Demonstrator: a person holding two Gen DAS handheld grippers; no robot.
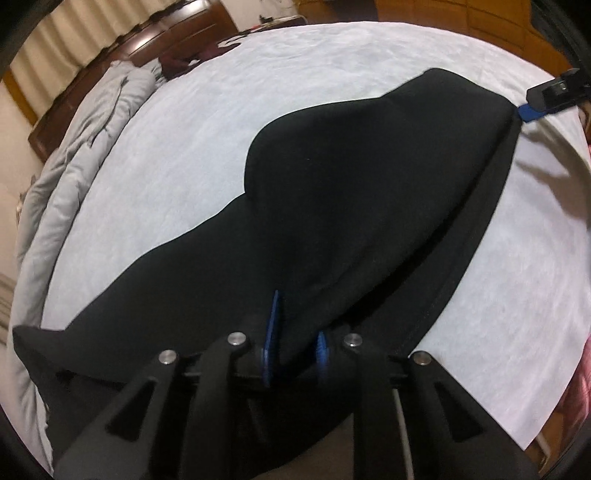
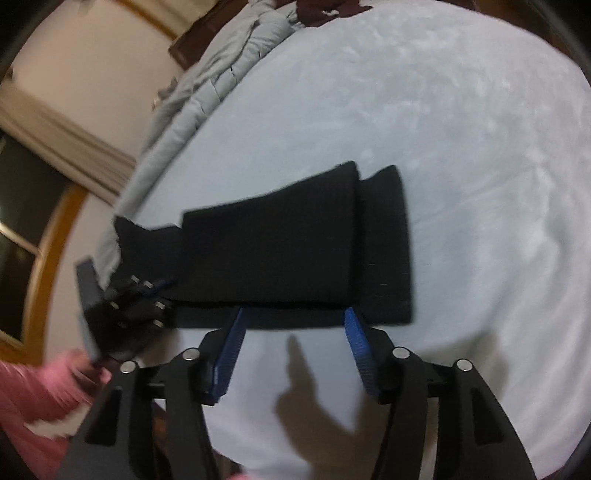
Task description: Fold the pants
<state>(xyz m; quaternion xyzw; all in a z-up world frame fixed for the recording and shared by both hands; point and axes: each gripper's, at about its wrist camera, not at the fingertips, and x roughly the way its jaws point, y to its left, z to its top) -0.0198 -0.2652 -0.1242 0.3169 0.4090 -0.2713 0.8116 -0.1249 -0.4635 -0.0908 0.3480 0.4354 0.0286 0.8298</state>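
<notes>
Black pants (image 1: 351,184) lie on the white bed sheet (image 1: 221,110), folded so that an upper layer overlaps a lower one (image 2: 295,251). My left gripper (image 1: 295,332) is shut on a bunch of the fabric at the near edge, with cloth pinched between its blue pads (image 1: 271,332). In the right wrist view it shows blurred at the pants' left end (image 2: 147,291). My right gripper (image 2: 294,314) stands open, its tips at the pants' near edge and only sheet between its fingers. The left wrist view shows it at the pants' far right corner (image 1: 532,109).
A rumpled grey duvet (image 1: 85,147) runs along the bed's far left side (image 2: 207,85). Beyond it stand a dark wooden headboard (image 1: 147,48) and a dark red item (image 2: 328,11). A pink sleeve (image 2: 33,387) is at lower left. Bare sheet (image 2: 480,184) stretches right of the pants.
</notes>
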